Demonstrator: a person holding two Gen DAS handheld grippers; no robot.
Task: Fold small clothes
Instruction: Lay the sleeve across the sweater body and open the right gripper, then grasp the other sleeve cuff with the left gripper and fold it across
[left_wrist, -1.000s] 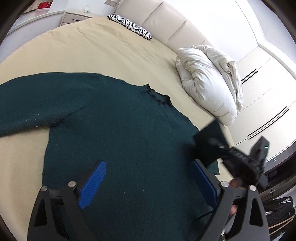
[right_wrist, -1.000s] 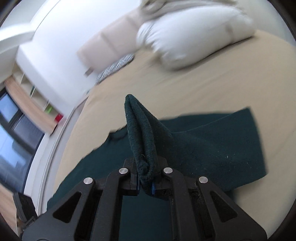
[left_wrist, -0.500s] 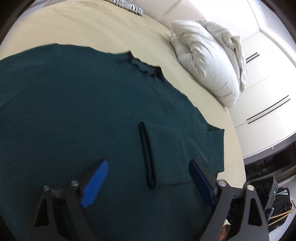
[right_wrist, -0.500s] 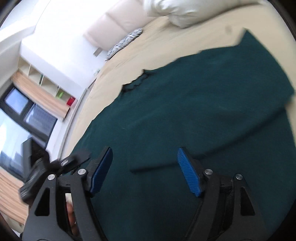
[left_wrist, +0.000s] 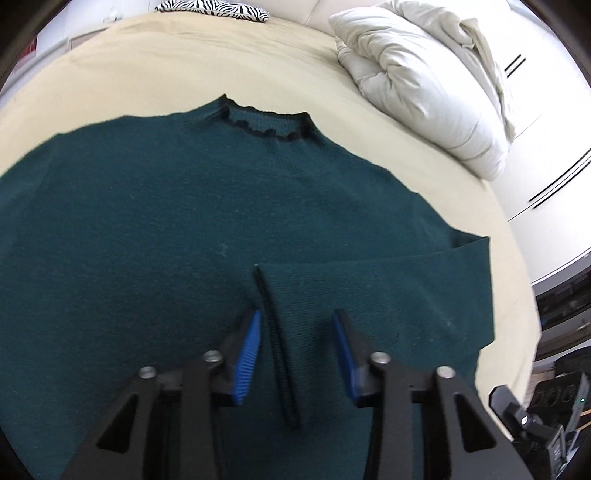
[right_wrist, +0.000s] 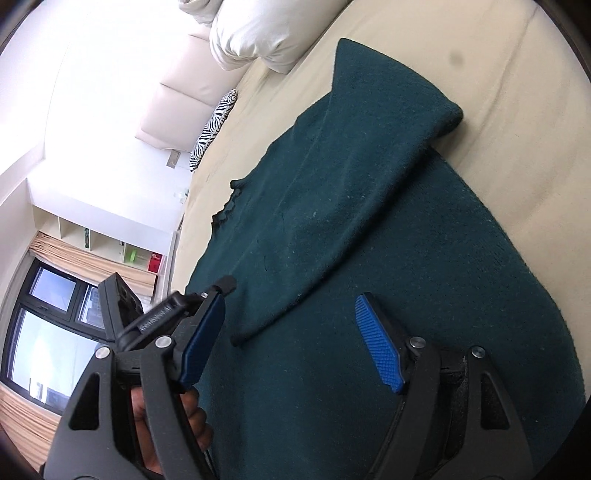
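Note:
A dark green knit sweater (left_wrist: 166, 229) lies flat on the beige bed (left_wrist: 155, 66), its scalloped neckline (left_wrist: 266, 125) at the far side. Its right sleeve (left_wrist: 369, 295) is folded in across the body, the cuff (left_wrist: 275, 343) near the middle. My left gripper (left_wrist: 297, 354) is open, its blue pads either side of the cuff, not gripping. In the right wrist view the sweater (right_wrist: 369, 295) and folded sleeve (right_wrist: 354, 192) show too. My right gripper (right_wrist: 291, 343) is open and empty above the sweater, just short of the cuff (right_wrist: 240, 338). The left gripper's body (right_wrist: 162, 314) appears at left.
A white bundled duvet (left_wrist: 424, 74) sits on the bed's far right. A zebra-print pillow (left_wrist: 210, 6) lies by the padded headboard (right_wrist: 177, 92). White wardrobes (left_wrist: 546, 147) stand to the right. Shelves and a window (right_wrist: 55, 332) are on the left side.
My right gripper let go of the sleeve cuff after laying it across the sweater's body, and pulled back open. My left gripper moved over the cuff and narrowed its jaws.

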